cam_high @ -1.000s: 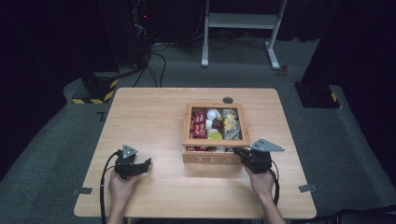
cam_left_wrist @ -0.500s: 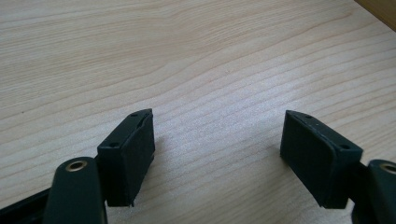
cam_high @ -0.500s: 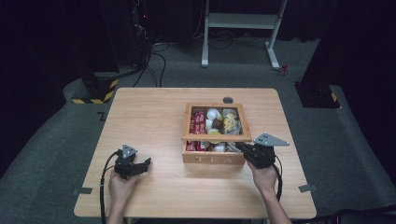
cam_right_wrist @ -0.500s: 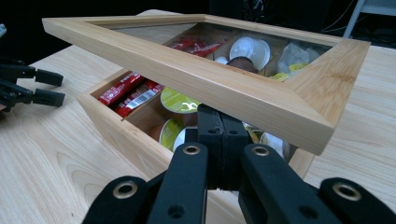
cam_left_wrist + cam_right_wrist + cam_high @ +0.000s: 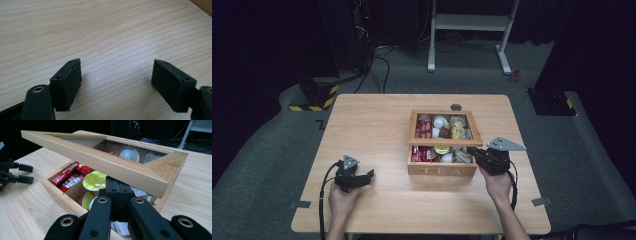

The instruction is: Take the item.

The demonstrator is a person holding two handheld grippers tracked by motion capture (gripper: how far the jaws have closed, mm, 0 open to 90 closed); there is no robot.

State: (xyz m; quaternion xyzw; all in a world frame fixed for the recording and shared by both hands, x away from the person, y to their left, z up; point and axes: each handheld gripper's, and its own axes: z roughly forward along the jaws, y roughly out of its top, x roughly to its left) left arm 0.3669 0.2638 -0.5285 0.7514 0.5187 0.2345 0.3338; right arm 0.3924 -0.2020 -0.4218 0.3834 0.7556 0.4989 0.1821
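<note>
My wooden tea box (image 5: 442, 169) sits right of the table's middle, its glass-paned lid (image 5: 107, 157) tilted up at the front over red sachets (image 5: 67, 177) and green-topped capsules (image 5: 94, 180).

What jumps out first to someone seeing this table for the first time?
A wooden tea box on the table's right half, its glass-paned lid tilted partly up above red sachets and a green capsule. The right gripper, jaws shut, pokes under the lid's front edge. The left gripper rests open on bare wood.
</note>
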